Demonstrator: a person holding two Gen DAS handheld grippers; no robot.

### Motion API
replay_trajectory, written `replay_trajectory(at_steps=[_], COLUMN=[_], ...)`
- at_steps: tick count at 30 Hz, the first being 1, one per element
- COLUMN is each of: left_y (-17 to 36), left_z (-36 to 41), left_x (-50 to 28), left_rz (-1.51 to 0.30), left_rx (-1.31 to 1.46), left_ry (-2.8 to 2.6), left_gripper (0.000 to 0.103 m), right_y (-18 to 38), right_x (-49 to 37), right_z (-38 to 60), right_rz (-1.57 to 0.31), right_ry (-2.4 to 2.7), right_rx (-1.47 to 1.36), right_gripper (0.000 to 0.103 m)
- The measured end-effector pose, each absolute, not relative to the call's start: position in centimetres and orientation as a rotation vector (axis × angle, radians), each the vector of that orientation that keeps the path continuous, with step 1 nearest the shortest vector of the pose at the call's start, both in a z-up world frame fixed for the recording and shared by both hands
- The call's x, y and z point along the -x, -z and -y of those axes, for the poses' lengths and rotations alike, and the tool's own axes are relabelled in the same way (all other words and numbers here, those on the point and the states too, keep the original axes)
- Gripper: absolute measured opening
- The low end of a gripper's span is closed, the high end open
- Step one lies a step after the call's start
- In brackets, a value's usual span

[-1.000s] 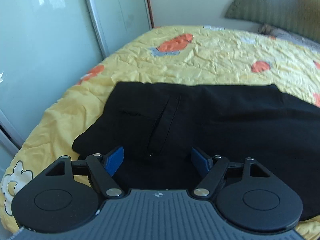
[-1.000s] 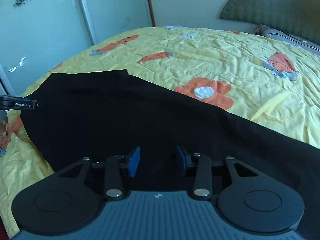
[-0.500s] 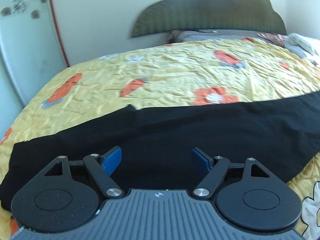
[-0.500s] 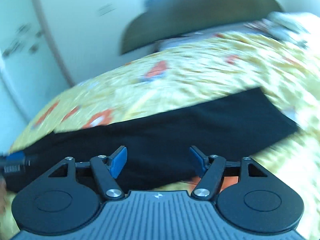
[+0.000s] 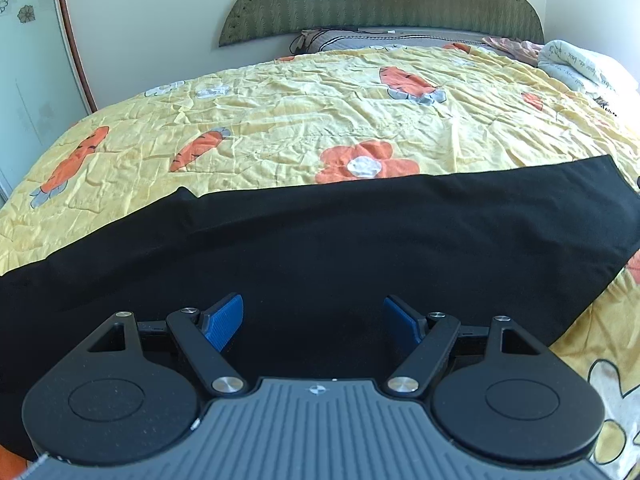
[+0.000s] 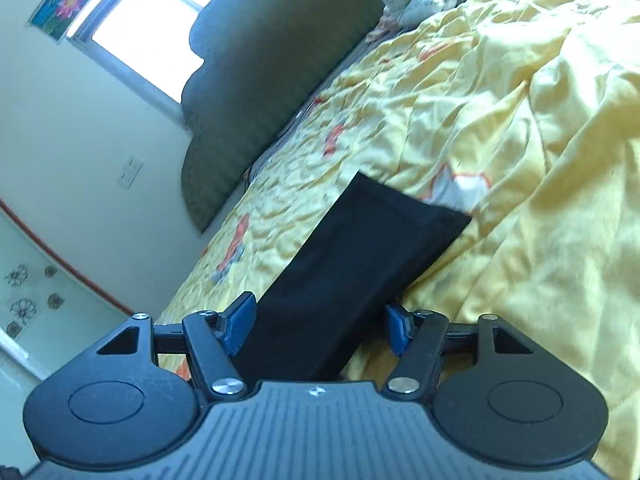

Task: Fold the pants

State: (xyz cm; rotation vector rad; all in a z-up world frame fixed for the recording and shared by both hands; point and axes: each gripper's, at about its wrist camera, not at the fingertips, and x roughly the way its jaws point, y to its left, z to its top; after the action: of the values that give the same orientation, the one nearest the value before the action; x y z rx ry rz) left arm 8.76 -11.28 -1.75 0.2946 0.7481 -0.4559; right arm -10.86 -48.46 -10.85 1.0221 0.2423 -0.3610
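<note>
Black pants (image 5: 320,240) lie flat across the near part of a bed with a yellow flowered cover (image 5: 320,112). My left gripper (image 5: 313,320) hovers over the middle of the pants, its blue pads wide apart and nothing between them. In the right wrist view the picture is rolled sideways; the leg end of the pants (image 6: 360,248) stretches away from my right gripper (image 6: 318,326). Its jaws are closing, with the black cloth lying in the gap between the pads, which do not press on it.
A green padded headboard (image 5: 380,0) and pillows stand at the far end of the bed. A bundled light blanket (image 5: 580,64) lies at the far right. A wall with sliding doors (image 5: 28,80) is on the left. A window (image 6: 136,24) shows in the right wrist view.
Both grippers swung from the waist end toward the legs. The right one rolled sideways, dropped to the hem, and its jaws opened wider. The left one's pads spread slightly.
</note>
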Motion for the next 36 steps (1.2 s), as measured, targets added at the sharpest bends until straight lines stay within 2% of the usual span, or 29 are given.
replay_trajectory(at_steps=[3, 5, 7, 9, 12, 14, 15, 16, 19, 22, 26, 30, 34, 36], left_y=[1.7, 1.9, 2.2, 2.4, 2.7, 2.7, 2.3, 1.9, 1.1, 1.6, 3.4, 4.8, 6.1, 6.0], left_z=[11.9, 12.4, 12.9, 13.0, 13.5, 14.1, 14.2, 14.1, 13.0, 11.9, 11.4, 12.7, 13.5, 13.3], left_x=[-9.3, -9.9, -10.6, -11.5, -12.8, -13.1, -12.9, -12.7, -12.8, -14.4, -16.3, -17.3, -18.4, -18.9], left_rz=[-0.776, -0.796, -0.825, -0.863, -0.883, -0.876, -0.861, -0.844, -0.835, -0.936, -1.105, -1.189, -1.241, -1.225], left_rx=[-0.264, -0.244, -0.223, -0.181, -0.145, -0.179, -0.185, -0.176, -0.038, 0.206, 0.547, 0.709, 0.824, 0.84], left_ry=[0.478, 0.496, 0.503, 0.513, 0.536, 0.496, 0.481, 0.479, 0.556, 0.651, 0.779, 0.826, 0.782, 0.76], left_gripper=[0.08, 0.08, 0.08, 0.08, 0.082, 0.076, 0.067, 0.067, 0.071, 0.076, 0.084, 0.088, 0.087, 0.075], right_y=[11.4, 11.9, 12.5, 12.5, 10.2, 8.1, 7.1, 6.0, 3.5, 2.6, 3.7, 4.3, 3.9, 4.0], right_x=[10.4, 9.8, 9.8, 9.9, 9.1, 7.9, 7.3, 6.6, 4.4, 1.9, -0.2, -0.4, 0.2, 0.6], right_z=[50.2, 51.3, 51.9, 51.7, 49.8, 48.1, 47.1, 45.9, 41.4, 36.3, 31.1, 28.3, 26.2, 24.8], right_rz=[-0.196, -0.214, -0.22, -0.204, -0.217, -0.23, -0.232, -0.234, -0.254, -0.291, -0.35, -0.376, -0.389, -0.395], right_ry=[0.415, 0.449, 0.48, 0.488, 0.485, 0.46, 0.444, 0.422, 0.336, 0.232, 0.107, 0.037, -0.017, -0.035], right_rx=[-1.079, -1.121, -1.166, -1.168, -1.003, -0.867, -0.802, -0.73, -0.512, -0.331, -0.231, -0.192, -0.109, -0.02], right_gripper=[0.049, 0.024, 0.009, 0.009, 0.008, 0.008, 0.008, 0.008, 0.008, 0.008, 0.008, 0.008, 0.008, 0.008])
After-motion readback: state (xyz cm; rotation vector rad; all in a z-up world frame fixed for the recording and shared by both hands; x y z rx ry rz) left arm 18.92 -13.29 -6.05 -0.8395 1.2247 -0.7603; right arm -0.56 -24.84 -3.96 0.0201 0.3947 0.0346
